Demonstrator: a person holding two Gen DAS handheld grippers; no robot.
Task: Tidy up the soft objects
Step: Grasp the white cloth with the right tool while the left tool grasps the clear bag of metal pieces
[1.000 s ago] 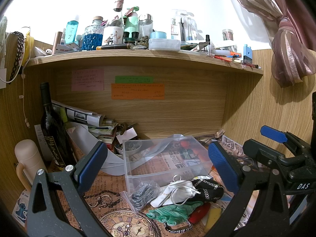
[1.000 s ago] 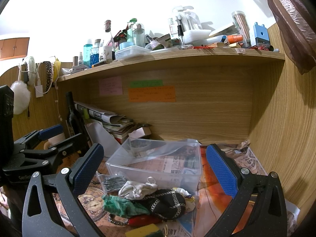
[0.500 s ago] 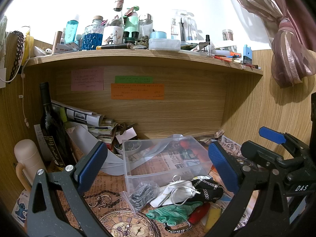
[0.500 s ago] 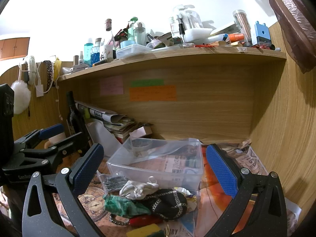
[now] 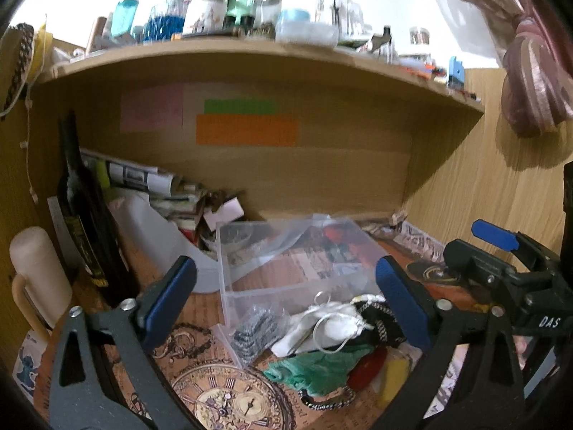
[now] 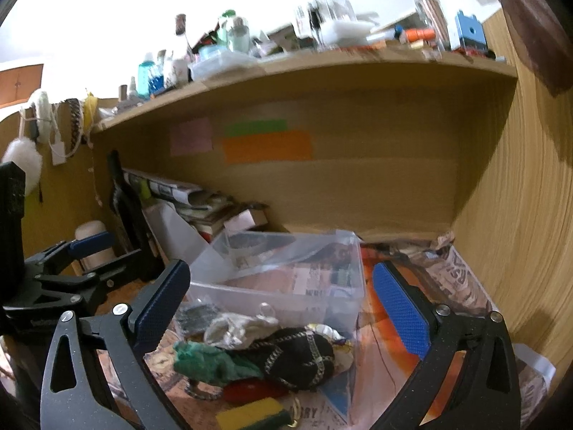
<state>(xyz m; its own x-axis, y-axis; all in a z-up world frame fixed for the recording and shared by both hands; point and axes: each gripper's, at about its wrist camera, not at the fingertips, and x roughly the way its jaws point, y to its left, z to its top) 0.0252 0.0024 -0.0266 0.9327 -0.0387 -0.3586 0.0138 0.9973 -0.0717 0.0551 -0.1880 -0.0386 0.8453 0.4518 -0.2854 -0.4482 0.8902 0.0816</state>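
A pile of soft things lies on the desk in front of an empty clear plastic bin (image 5: 286, 268): a white cloth (image 5: 333, 326), a green cloth (image 5: 315, 369), a black pouch with chain trim (image 5: 379, 322) and a grey bundle (image 5: 256, 329). The right wrist view shows the bin (image 6: 286, 279), green cloth (image 6: 211, 362), black pouch (image 6: 301, 358), white cloth (image 6: 240, 326) and a yellow-green sponge (image 6: 254, 415). My left gripper (image 5: 286, 308) is open above the pile. My right gripper (image 6: 279, 304) is open and empty, also above it.
A dark wine bottle (image 5: 86, 222), a cream cylinder (image 5: 35, 272) and stacked papers (image 5: 150, 186) stand at the left. A wooden shelf (image 5: 250, 57) with bottles overhangs. A wood wall (image 6: 519, 215) closes the right side. A red object (image 5: 365, 369) lies beside the pile.
Both wrist views have tilted and shifted slightly, with motion blur now. Both grippers stay open; the pile and bin have not moved.
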